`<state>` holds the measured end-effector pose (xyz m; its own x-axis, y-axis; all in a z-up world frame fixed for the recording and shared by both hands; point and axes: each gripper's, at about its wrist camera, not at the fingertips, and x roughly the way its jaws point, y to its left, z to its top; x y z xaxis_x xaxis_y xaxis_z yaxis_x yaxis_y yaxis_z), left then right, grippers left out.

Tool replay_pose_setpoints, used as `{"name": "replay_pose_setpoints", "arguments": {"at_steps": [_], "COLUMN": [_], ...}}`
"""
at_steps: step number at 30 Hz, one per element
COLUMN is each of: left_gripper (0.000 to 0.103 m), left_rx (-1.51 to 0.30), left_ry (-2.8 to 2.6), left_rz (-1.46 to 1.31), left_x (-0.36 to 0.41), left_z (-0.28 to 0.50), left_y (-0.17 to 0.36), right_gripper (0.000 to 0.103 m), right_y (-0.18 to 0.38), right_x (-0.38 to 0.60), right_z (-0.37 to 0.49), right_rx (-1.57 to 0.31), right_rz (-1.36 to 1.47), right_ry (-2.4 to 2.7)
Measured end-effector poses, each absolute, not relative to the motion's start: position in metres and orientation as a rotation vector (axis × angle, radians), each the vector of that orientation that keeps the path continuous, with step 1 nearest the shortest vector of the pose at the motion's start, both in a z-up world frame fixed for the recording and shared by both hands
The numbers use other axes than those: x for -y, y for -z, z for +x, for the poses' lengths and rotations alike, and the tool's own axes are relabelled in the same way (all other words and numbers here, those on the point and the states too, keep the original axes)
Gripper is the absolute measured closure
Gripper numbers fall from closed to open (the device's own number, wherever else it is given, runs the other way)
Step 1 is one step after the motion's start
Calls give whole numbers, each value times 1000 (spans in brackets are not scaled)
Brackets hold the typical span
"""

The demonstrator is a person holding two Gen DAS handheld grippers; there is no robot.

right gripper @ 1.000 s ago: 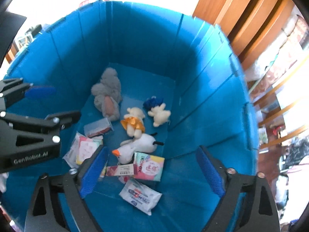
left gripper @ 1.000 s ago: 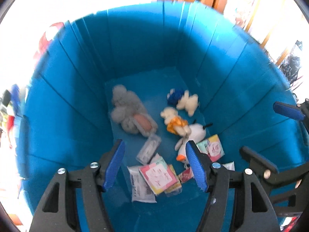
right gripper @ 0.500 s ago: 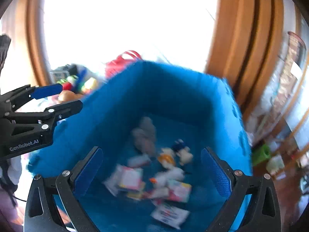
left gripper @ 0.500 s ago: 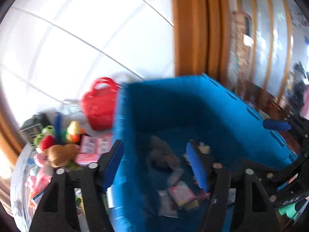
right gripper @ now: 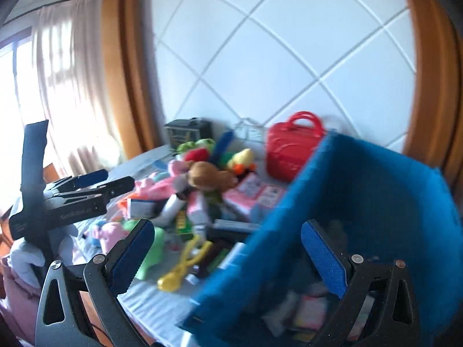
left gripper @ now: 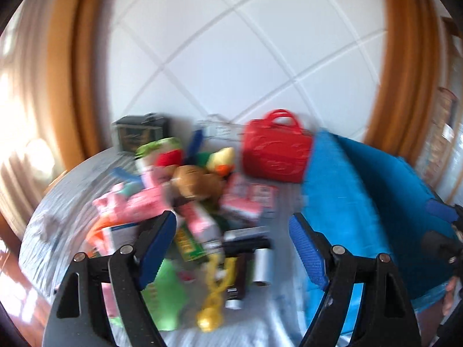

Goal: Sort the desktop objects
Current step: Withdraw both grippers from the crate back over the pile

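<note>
White wall (left gripper: 246, 57) with diagonal grooves, framed both sides by orange-brown wooden trim (left gripper: 75, 86). Pale curtain (right gripper: 66, 86) at left, backlit by a bright window (right gripper: 14, 101). Grey cloth (left gripper: 43, 217) covering the table.

Bin (left gripper: 361, 190) right of toy pile (left gripper: 185, 190)

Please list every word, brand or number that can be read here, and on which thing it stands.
None can be read with certainty.
Pale lettering on the black left gripper body: blurred.
Print on the pink packets and the green-yellow box: blurred.
</note>
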<state>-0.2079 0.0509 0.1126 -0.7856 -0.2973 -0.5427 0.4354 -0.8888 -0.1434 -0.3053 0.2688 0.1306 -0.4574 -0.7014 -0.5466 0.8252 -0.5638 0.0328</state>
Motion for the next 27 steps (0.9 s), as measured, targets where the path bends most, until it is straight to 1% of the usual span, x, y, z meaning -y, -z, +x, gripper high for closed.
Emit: {"name": "replay_pose_setpoints", "arguments": {"at_steps": [7,9,12,16,22,27], "left_gripper": [23,23,23,23,23,23], "left_rx": [-289,-303,-333,-331,-391,-389], "left_ry": [2522,2496,2463,2449,2389,2309], "left_rz": [826,874,950,1058,1181,1244], "left_x": [42,71,119,163,198,207], "left_z": [-157,-150,-136,-125,-110,-93], "left_y": [-70,-56,-27,8,56,84], "right_gripper": [0,0,0,0,0,0], "right_y": [-112,-101,-75,-35,24,52], "right_x": [-183,-163,-127,-88,-54,-38], "right_z": [-275,-272,-266,-261,-260,-256], "right_rx": [-334,-341,-349,-320,-339,-407], "right_rz": [673,716,810,958,1159,1198], "right_ry": [2075,2058,2045,2035,1990,1926]}}
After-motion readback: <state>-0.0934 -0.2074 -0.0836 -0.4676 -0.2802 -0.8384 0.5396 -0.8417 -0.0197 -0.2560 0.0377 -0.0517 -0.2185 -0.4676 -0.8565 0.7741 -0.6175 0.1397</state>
